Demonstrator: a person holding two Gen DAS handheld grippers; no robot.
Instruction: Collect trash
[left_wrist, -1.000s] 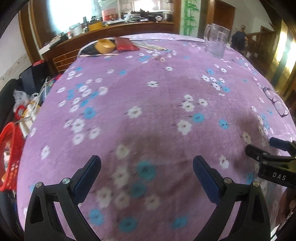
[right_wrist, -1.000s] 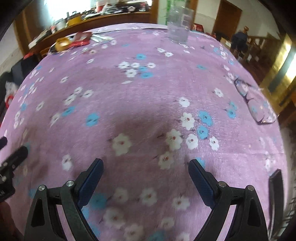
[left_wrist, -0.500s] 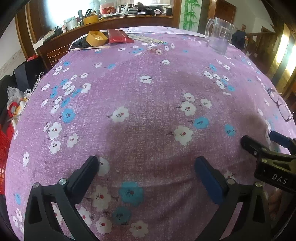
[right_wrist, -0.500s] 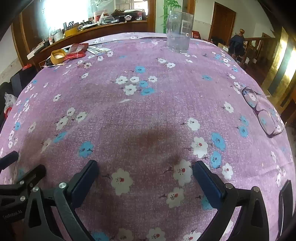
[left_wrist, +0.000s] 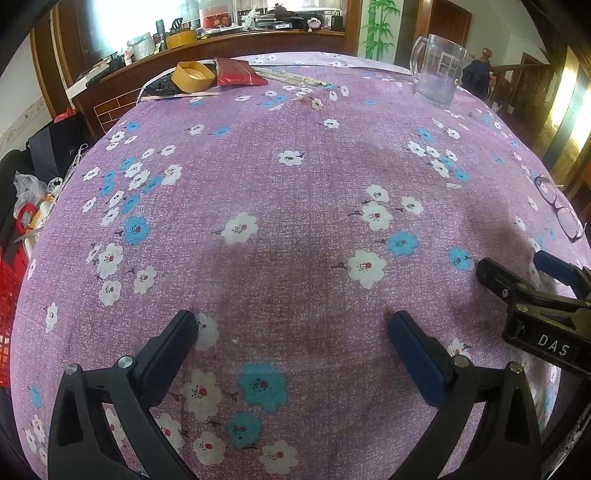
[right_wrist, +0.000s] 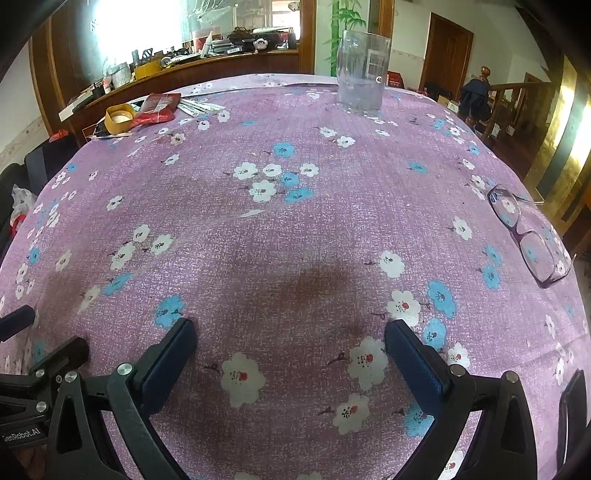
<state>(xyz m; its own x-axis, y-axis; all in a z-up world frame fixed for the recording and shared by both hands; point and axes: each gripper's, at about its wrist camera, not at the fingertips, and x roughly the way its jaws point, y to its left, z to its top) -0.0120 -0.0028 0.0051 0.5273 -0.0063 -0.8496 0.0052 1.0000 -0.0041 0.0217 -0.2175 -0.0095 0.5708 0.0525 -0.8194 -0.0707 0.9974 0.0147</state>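
Observation:
The purple flowered tablecloth (left_wrist: 295, 177) fills both views. At its far left edge lie a red packet (left_wrist: 234, 72) (right_wrist: 157, 107), a yellow tape roll (left_wrist: 192, 75) (right_wrist: 118, 116) and thin paper-wrapped sticks (left_wrist: 291, 77) (right_wrist: 201, 107). A tiny reddish scrap (left_wrist: 308, 101) sits a little nearer. My left gripper (left_wrist: 291, 325) (right_wrist: 48, 332) hovers open over bare cloth near the front, nothing between its fingers. Close beside it on the right, my right gripper (right_wrist: 290, 328) (left_wrist: 513, 262) stands wide open, also holding nothing. Both are far from the litter.
A clear glass mug (left_wrist: 437, 72) (right_wrist: 362, 79) stands at the far edge. Purple-framed spectacles (right_wrist: 528, 236) (left_wrist: 561, 206) lie at the right edge. A red basket (left_wrist: 7, 295) and plastic bags (left_wrist: 29, 195) sit below the table's left side; a cluttered wooden counter (left_wrist: 240, 40) lies behind.
Both cameras have drawn back slightly, so more of the far table edge shows and the blur has gone. The right jaws stand a touch wider than a second ago.

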